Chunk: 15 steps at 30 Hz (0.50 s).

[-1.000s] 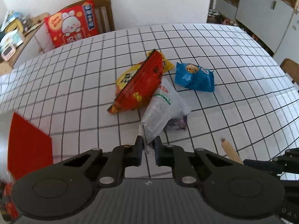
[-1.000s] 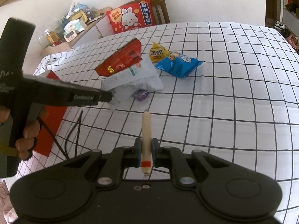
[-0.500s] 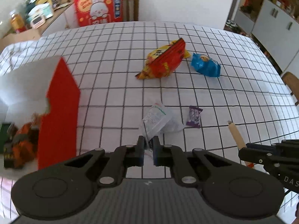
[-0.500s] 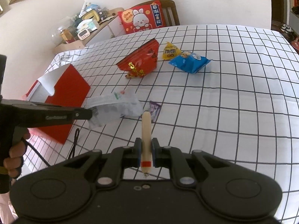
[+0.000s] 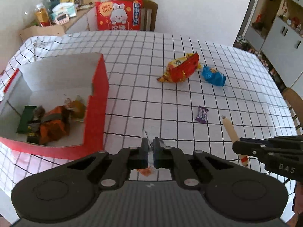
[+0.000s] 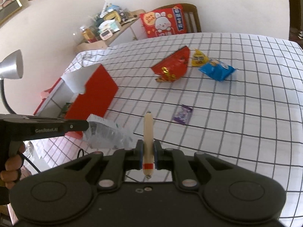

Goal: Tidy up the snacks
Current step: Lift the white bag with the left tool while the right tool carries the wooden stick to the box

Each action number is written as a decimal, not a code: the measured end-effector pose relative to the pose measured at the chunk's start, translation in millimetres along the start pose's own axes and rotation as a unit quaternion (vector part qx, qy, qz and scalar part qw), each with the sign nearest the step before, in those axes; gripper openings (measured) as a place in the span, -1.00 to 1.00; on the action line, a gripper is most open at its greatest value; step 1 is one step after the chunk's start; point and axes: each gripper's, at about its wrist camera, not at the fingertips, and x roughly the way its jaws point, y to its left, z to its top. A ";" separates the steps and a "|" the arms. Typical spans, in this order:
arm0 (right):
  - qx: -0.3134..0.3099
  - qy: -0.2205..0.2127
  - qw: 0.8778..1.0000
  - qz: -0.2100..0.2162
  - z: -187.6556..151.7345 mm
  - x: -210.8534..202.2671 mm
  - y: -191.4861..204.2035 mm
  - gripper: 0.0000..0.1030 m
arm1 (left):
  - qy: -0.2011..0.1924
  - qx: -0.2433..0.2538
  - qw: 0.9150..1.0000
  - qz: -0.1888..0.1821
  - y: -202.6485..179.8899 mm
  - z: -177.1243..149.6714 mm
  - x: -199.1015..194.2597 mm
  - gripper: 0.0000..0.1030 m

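White cloth with a black grid covers the table (image 5: 170, 43), and a red box (image 5: 96, 102) with a white inside stands open at its left side, several wrapped snacks lying in its bottom. The left gripper (image 5: 148, 147) has its fingers pinched on a clear crinkled packet (image 6: 108, 134), which hangs in the air just beside the box's near corner. The right gripper (image 6: 147, 157) has its fingers clamped on a sausage stick (image 6: 148, 132); its long axis runs forward along the fingers, the red-banded end pointing back toward the camera and the other end toward the table's far side. On the cloth, a small purple candy (image 6: 182, 114) lies near the middle. Farther off, 3 bags sit close together: a red bag (image 6: 173, 66), a yellow pouch (image 6: 198, 58) and a blue packet (image 6: 216, 71). Beyond the table's far edge, a red rabbit-print bag (image 5: 118, 15) rests on a wooden chair (image 5: 150, 9).
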 end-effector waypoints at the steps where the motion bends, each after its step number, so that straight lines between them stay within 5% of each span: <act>1: -0.004 0.000 1.000 0.003 1.3 -0.3 4.6 -0.82 | -0.002 -0.003 1.000 -0.002 4.4 0.0 -5.1 -0.98; 6: -0.026 -0.005 1.000 0.005 8.4 4.0 28.4 -0.82 | -0.018 0.005 1.000 -0.010 22.2 0.0 -21.4 -1.00; 15: -0.013 -0.001 1.000 -0.014 9.4 13.2 37.6 -0.82 | 0.011 0.045 0.998 -0.044 31.9 -20.5 -4.6 -0.94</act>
